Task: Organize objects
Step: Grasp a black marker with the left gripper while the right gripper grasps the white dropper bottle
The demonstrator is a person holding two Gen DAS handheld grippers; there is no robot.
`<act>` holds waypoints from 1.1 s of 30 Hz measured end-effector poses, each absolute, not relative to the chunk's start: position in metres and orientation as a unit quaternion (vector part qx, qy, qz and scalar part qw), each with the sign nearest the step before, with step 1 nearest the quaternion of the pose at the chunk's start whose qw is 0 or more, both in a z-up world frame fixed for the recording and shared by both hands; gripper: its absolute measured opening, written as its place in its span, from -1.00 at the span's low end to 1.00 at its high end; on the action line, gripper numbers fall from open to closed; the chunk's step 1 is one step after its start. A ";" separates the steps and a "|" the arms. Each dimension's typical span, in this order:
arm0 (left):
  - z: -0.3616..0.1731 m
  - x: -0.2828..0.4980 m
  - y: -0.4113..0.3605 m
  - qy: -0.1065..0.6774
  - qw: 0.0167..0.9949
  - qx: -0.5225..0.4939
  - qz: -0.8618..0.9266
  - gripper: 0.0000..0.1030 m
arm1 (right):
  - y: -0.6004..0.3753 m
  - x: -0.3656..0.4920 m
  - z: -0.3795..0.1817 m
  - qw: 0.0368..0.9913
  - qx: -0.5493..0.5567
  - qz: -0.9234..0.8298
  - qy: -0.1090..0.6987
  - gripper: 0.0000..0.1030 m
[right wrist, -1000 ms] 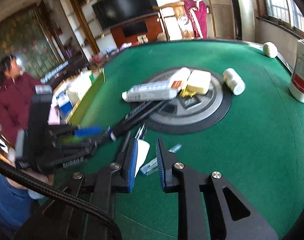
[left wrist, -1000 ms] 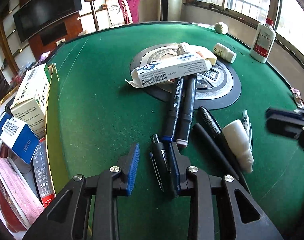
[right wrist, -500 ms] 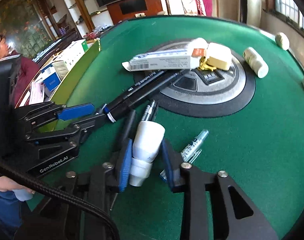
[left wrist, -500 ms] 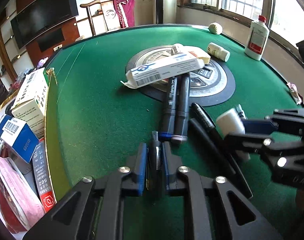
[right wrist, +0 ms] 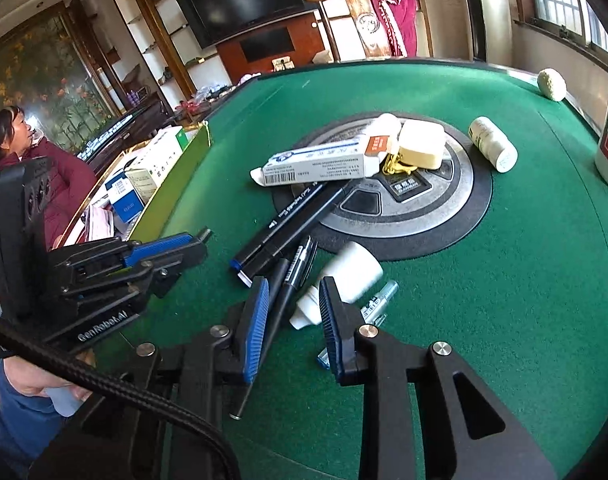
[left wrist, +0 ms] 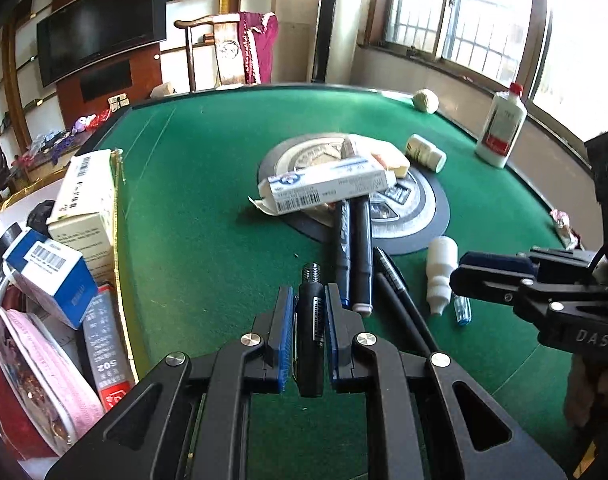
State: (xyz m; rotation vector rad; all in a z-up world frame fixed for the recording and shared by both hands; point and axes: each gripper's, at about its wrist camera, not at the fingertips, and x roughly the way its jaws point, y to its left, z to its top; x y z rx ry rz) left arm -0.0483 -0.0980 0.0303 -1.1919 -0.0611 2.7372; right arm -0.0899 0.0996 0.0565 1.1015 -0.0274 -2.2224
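Observation:
My left gripper is shut on a black pen with a metal tip, and holds it just above the green table. Seen from the right wrist, the left gripper hovers left of the pile. My right gripper stands open low over the felt. The cap end of a small white bottle and a black pen lie between its fingers, and the pads do not press on them. Two dark markers reach under a white carton.
A tray of cartons sits off the table's left edge. A pill bottle, a tall white bottle and a pale ball stand at the far right. A round hub fills the centre. A person sits at left.
The left jaws closed on the black pen and lifted it off the felt. The right gripper came in around the white bottle, then widened and drew back a little.

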 end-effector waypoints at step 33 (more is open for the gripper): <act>0.036 -0.048 -0.108 -0.045 0.085 -0.388 0.917 -0.77 | 0.083 -0.096 0.078 0.338 0.334 -0.880 0.017 -0.54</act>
